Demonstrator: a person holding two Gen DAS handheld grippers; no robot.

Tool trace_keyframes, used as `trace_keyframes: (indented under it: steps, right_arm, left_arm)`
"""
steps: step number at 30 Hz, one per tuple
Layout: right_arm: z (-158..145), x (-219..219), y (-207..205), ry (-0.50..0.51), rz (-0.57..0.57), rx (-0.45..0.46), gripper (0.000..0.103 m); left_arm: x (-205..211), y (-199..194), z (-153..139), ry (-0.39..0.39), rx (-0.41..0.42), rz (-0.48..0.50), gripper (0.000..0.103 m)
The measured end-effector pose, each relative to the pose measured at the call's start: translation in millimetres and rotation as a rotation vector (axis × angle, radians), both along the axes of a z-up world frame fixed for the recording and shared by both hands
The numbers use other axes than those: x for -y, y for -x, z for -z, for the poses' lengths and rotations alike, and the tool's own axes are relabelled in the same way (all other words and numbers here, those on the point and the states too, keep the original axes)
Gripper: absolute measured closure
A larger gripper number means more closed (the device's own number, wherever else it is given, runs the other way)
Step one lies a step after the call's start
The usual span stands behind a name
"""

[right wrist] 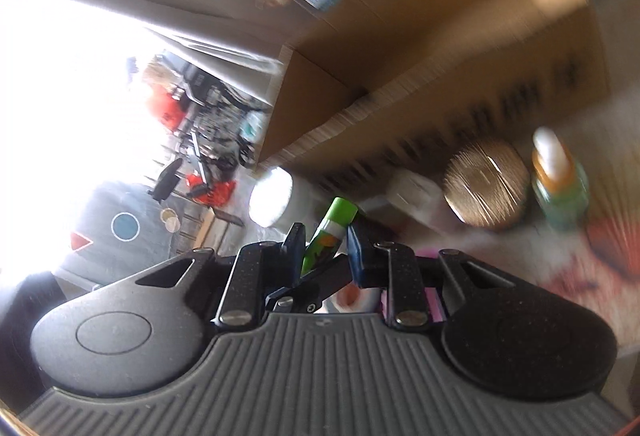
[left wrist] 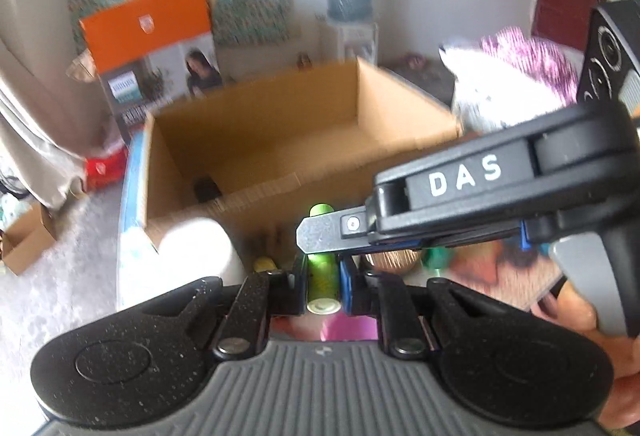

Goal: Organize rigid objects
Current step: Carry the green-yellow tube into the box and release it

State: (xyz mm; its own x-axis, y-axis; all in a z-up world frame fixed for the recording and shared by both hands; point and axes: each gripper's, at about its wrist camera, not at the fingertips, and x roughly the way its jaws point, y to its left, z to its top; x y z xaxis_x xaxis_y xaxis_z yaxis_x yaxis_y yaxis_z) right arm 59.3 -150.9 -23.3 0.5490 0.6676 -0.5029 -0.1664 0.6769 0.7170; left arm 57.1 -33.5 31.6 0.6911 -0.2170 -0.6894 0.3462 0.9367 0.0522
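The open cardboard box (left wrist: pixel 280 124) fills the far middle, with one dark item in its near left corner and the rest of its floor bare. Just in front of it stand a white jar (left wrist: pixel 196 248), a gold-lidded tub (right wrist: pixel 486 188) and a small green bottle (right wrist: pixel 560 188). The right gripper (left wrist: pixel 320 242) reaches in from the right; whether it is clamped or open cannot be told. The left gripper (left wrist: pixel 323 282) holds a green tube (left wrist: pixel 322 272) lengthwise, jaws narrow around it. To do this step well, I would lift the tube clear of the near wall before letting go inside the box.
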Motion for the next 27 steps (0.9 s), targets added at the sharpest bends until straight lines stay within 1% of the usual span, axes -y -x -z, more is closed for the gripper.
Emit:
trace_keyframes:
  steps: [3, 6, 9, 12, 15, 19, 22, 26, 27]
  right_arm:
    - [-26.1, -6.8, -12.9, 0.014, -0.021, 0.08, 0.081]
    - [-48.8, -12.6, -35.5, 0.017, -0.041, 0.125, 0.081]
    - [-65.4, -18.7, -66.1, 0.026, -0.063, 0.137, 0.081]
    - [-70.7, -23.9, -102.3, 0.041, -0.085, 0.105, 0.081]
    - [-59.7, -34.5, -139.3, 0.053, -0.099, 0.035, 0.081]
    - [-25.9, -44.9, -171.5, 0.05, -0.109, -0.082, 0.081]
    - [-0.3, -49.0, -188.4, 0.035, -0.113, -0.167, 0.081]
    - [23.5, -52.0, -196.6, 0.025, -0.115, -0.243, 0.08]
    - [27.8, -52.6, -199.1, 0.024, -0.116, -0.258, 0.08]
  left_arm:
    - [-8.0, -13.2, -22.0, 0.022, 0.041, -0.023, 0.086]
    - [-15.6, -34.1, -40.5, 0.049, 0.055, -0.048, 0.086]
    - [-26.1, -62.6, -50.7, 0.077, 0.031, -0.08, 0.086]
    - [-39.0, -94.9, -51.2, 0.098, -0.028, -0.106, 0.086]
    - [-51.5, -125.9, -38.9, 0.117, -0.118, -0.13, 0.087]
    - [-57.7, -150.1, -12.6, 0.099, -0.22, -0.154, 0.087]
    - [-57.6, -157.2, 3.9, 0.064, -0.27, -0.165, 0.087]
    - [-54.3, -164.0, 17.8, 0.023, -0.316, -0.18, 0.086]
    - [-54.9, -165.6, 20.1, 0.017, -0.324, -0.188, 0.082]
